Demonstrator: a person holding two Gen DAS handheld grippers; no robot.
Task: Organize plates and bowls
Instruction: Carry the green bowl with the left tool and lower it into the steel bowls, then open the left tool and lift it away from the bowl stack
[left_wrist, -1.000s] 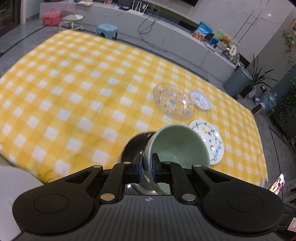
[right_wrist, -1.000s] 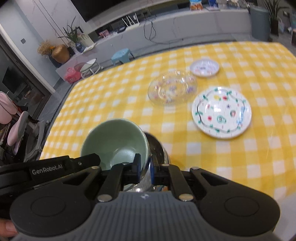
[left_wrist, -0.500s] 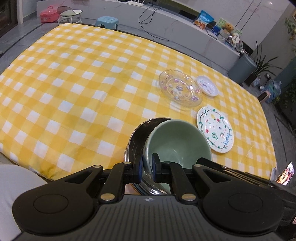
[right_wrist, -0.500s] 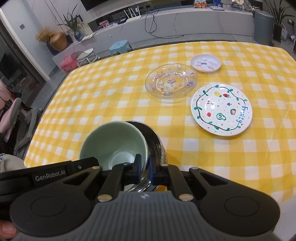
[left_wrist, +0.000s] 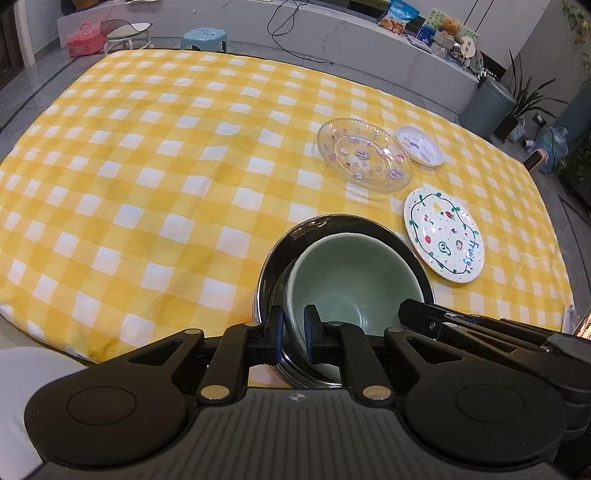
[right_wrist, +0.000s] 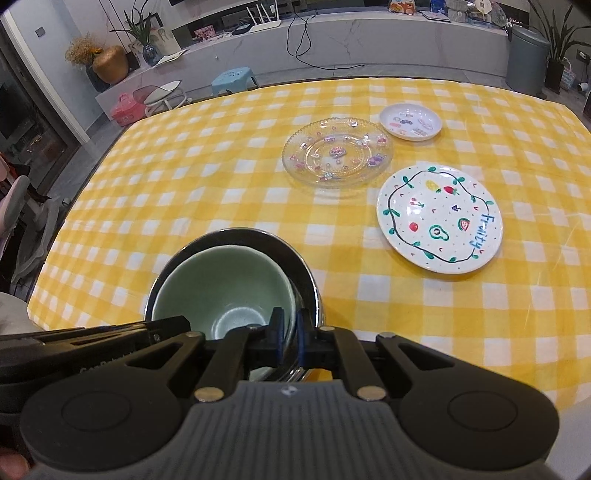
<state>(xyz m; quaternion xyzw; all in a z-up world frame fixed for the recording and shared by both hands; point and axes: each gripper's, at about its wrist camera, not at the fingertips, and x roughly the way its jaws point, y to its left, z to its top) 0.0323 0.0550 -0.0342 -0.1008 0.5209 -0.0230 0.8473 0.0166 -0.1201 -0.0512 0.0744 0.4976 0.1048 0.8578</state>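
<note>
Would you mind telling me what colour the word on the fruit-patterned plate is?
Blue; the word "fruity" on the fruit-patterned plate shows best in the right wrist view.

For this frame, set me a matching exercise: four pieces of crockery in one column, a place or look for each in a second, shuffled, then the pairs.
Things:
1. green bowl
2. steel bowl
3. glass plate
4. fruit plate

Descriptions:
A. clear, with small coloured motifs
B. white, with a green vine border and blue lettering
C. nested inside another bowl
D. outermost, shiny, resting on the checked cloth

Pairs: 1-C, 2-D, 3-A, 4-B
</note>
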